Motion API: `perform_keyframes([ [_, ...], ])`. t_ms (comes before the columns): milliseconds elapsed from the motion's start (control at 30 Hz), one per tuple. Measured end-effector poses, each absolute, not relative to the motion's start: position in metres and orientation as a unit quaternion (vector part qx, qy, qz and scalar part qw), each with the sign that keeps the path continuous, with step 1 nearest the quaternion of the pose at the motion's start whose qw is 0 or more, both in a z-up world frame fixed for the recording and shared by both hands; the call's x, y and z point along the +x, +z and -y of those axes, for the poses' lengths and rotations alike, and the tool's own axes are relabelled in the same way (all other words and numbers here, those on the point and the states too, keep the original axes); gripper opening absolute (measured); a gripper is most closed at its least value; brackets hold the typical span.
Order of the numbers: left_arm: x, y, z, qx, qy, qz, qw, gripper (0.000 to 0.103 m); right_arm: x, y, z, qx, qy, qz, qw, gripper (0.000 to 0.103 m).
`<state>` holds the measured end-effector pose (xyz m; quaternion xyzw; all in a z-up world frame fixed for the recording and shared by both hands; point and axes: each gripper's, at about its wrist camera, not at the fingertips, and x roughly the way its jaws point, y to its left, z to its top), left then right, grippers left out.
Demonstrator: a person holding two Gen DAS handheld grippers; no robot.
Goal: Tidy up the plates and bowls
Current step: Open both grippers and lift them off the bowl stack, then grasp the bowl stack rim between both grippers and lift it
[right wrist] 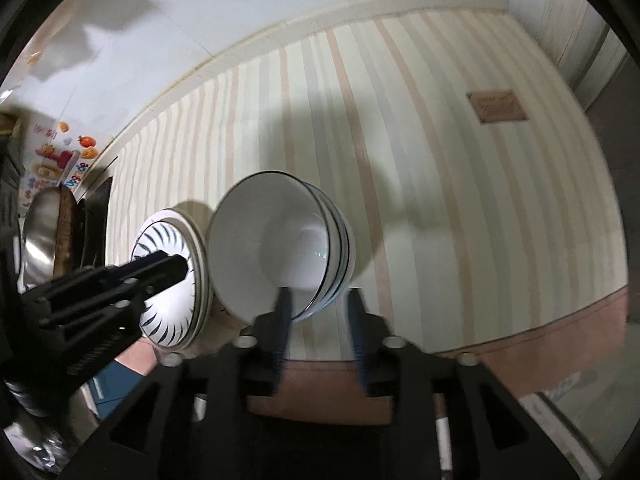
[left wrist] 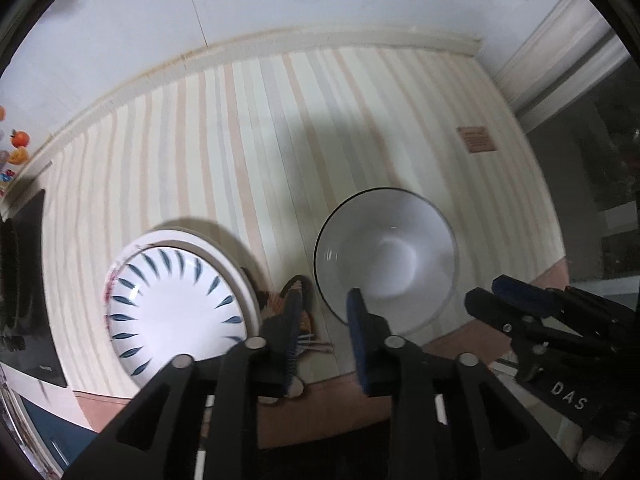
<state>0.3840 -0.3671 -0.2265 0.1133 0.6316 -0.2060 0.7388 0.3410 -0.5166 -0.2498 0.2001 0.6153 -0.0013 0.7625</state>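
A stack of white bowls with dark rims (right wrist: 280,240) stands on the striped tablecloth (right wrist: 440,180); its top bowl shows in the left wrist view (left wrist: 386,256). Left of it sits a white plate with blue leaf marks (left wrist: 176,308) on a larger plate, also in the right wrist view (right wrist: 172,292). My left gripper (left wrist: 326,312) is open and empty, just in front of the gap between plate and bowls. My right gripper (right wrist: 320,312) is open, its left finger near the bowl stack's near rim. The right gripper also shows in the left view (left wrist: 520,296).
A brown label (left wrist: 476,140) lies on the cloth at the far right. A dark stovetop (left wrist: 24,300) and a steel pot (right wrist: 40,220) are at the left. Fruit stickers (left wrist: 18,140) mark the wall. The table's front edge (right wrist: 520,340) is close.
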Motion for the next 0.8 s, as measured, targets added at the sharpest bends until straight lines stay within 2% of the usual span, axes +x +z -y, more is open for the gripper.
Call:
perform_keyframes([
  [67, 0.375, -0.211, 0.363, 0.114, -0.213, -0.621, 0.745, 0.028, 0.331, -0.235, 0.513, 0.197, -0.004, -0.607, 0.770, 0.056],
  [200, 0.360, -0.191, 0.353, 0.111, -0.227, -0.615, 0.747, 0.036, 0.314, -0.206, 0.503, 0.187, -0.004, -0.589, 0.786, 0.069],
  [300, 0.352, -0.180, 0.350, 0.111, -0.234, -0.608, 0.750, 0.055, 0.304, -0.185, 0.498, 0.175, -0.008, -0.575, 0.799, 0.079],
  [367, 0.347, -0.171, 0.346, 0.117, -0.231, -0.597, 0.759, 0.074, 0.297, -0.173, 0.496, 0.168, -0.014, -0.566, 0.807, 0.083],
  [567, 0.338, -0.152, 0.334, 0.100, -0.235, -0.589, 0.767, 0.083, 0.280, -0.146, 0.490, 0.148, -0.027, -0.546, 0.824, 0.091],
  [800, 0.334, -0.135, 0.326, 0.082, -0.237, -0.578, 0.777, 0.092, 0.269, -0.126, 0.490, 0.143, -0.033, -0.531, 0.835, 0.094],
])
